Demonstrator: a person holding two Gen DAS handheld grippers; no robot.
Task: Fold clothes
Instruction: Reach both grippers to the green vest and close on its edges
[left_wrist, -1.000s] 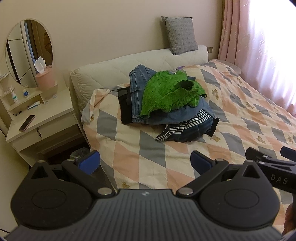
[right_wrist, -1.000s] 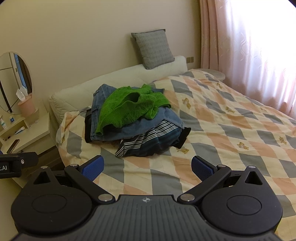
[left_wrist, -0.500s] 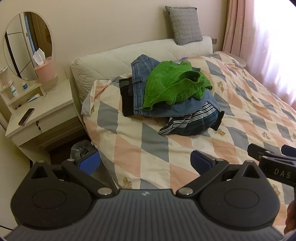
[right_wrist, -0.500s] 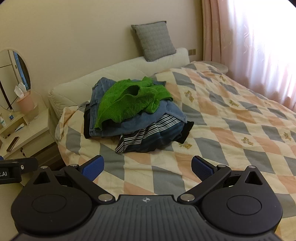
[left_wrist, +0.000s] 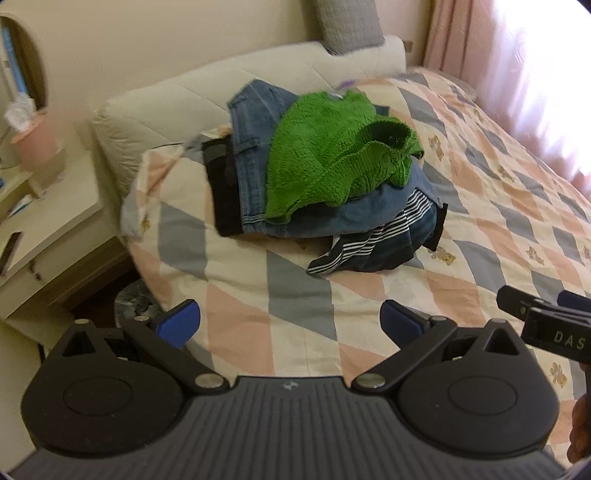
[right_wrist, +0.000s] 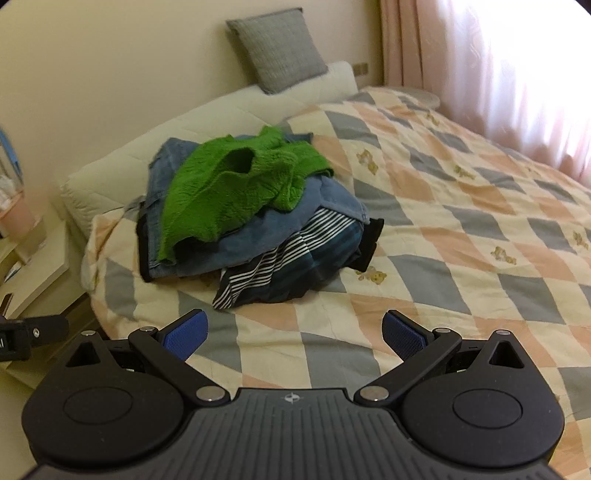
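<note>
Clothes lie in a rumpled heap near the bed (right_wrist: 461, 229) head, green sweater (left_wrist: 332, 158) on jeans (left_wrist: 255, 162) and striped top (right_wrist: 280, 269) (none looks folded), left gripper (left_wrist: 290, 321) and right gripper (right_wrist: 293, 330) both spread, holding nothing.

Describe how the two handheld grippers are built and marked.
The left gripper and right gripper look alike: a ribbed dark grey body, two round black housings, black linkage arms with silver pivot pins, and fingers tipped with textured blue pads. A small emblem sits mid-body. White letters "DAS" mark the right gripper's side.
</note>
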